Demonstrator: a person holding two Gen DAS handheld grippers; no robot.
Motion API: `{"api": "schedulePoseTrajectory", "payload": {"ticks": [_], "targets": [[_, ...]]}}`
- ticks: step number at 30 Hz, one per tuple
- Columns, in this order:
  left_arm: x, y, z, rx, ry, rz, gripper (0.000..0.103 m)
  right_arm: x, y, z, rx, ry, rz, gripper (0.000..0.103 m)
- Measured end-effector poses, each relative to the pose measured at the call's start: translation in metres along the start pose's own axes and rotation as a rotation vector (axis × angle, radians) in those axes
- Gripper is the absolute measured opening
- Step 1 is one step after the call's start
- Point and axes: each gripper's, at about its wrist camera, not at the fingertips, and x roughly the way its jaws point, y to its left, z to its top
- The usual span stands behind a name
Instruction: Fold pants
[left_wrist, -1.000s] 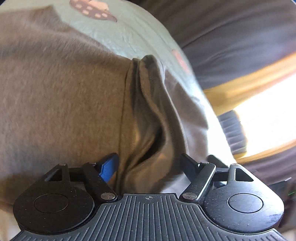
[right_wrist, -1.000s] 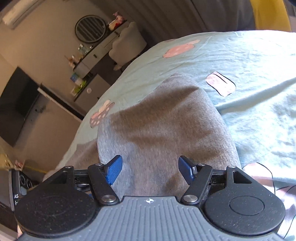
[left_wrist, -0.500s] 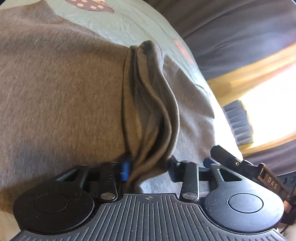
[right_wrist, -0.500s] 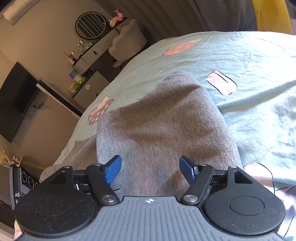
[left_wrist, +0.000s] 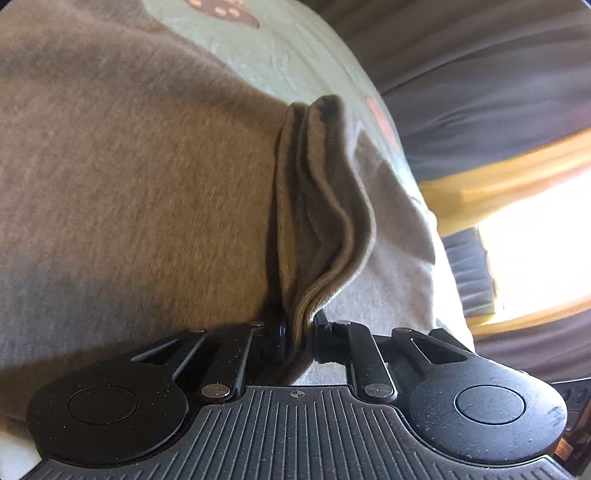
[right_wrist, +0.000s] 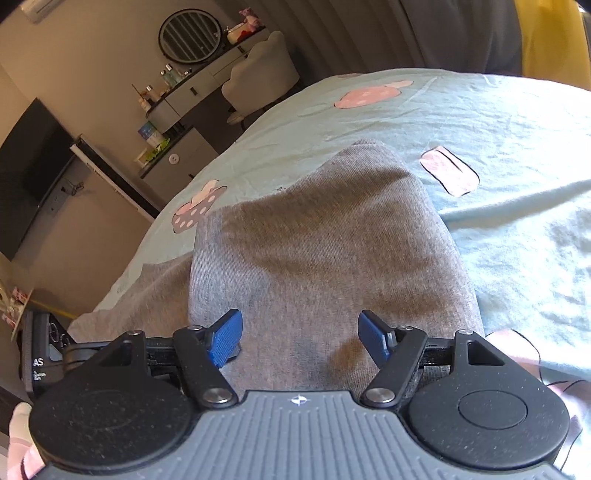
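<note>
While jaws pinch pants (left_wrist: 147, 192), "AS" label (right_wrist: 38, 362)

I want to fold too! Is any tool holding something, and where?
The left tool pinches the grey knit pants by a bunched hem edge; the right tool holds nothing.

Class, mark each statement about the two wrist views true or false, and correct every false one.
1. The left hand-held gripper is shut on a bunched fold of the grey pants. True.
2. The right hand-held gripper pinches the pants. False: its blue pads stand apart over flat fabric.
3. The pants lie on a light blue bedsheet with pink patterns. True.
4. The round mirror lies on the bed. False: it stands upright above a dresser.
</note>
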Motion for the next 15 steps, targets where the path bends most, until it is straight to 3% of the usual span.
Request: {"api": "schedulePoseTrajectory", "payload": {"ticks": [6,12,15], "targets": [[-0.049,-0.013,0.003,0.075,-0.089,0.004,0.014,-0.009,0.008,-0.001,-0.060,-0.004,-0.031,0.070],[-0.092,0.008,0.000,0.184,-0.153,0.228,0.017,-0.010,0.012,-0.003,-0.096,0.035,-0.017,0.071],[-0.092,0.025,-0.004,0.128,-0.137,0.269,0.020,-0.008,0.015,-0.004,-0.116,0.034,-0.022,0.071]]}}
